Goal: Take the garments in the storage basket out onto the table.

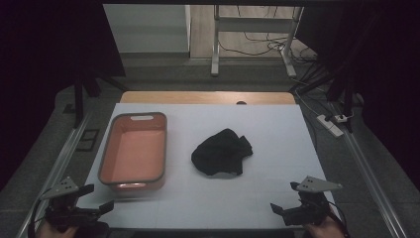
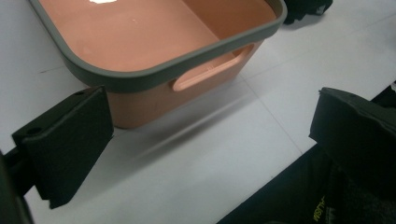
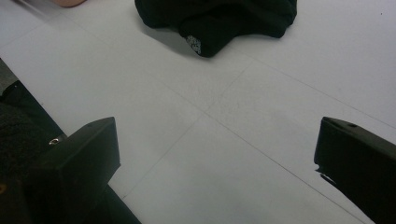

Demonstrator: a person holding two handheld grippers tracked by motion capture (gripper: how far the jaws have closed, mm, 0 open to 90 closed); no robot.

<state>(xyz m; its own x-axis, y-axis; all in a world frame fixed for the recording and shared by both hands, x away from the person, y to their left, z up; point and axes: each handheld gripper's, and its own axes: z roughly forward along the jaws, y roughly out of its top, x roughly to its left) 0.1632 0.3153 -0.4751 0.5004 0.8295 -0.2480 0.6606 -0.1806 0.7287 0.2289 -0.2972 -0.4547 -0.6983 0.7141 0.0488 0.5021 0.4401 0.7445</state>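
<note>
Two grippers, one in each of my hands, sit at the near edge of the white table [image 1: 277, 129], well apart from each other. My left gripper [image 1: 96, 198] hangs at the near-left corner with its jaws spread wide and nothing between them; in the left gripper view the jaws frame bare white surface and the near end wall of the salmon-pink bin [image 2: 154, 51]. That bin, with its grey rim and a slot handle in the end facing me, stands on the left part of the table, its long sides running away from me and its left side close to the table's left edge. Its inside looks empty. My left jaws are just short of it, not touching.

My right gripper [image 1: 285, 198] sits at the near-right corner, jaws also parted wide and holding nothing. Ahead of it in the right gripper view lies open white surface up to the crumpled black cloth [image 3: 219, 18], which shows a small pale tag at its near fold. From the high view the cloth [image 1: 221, 152] lies near the table's middle, apart from the bin with a bare strip between them. Right of the cloth the table is bare to its right edge, and the far strip is bare too.
</note>
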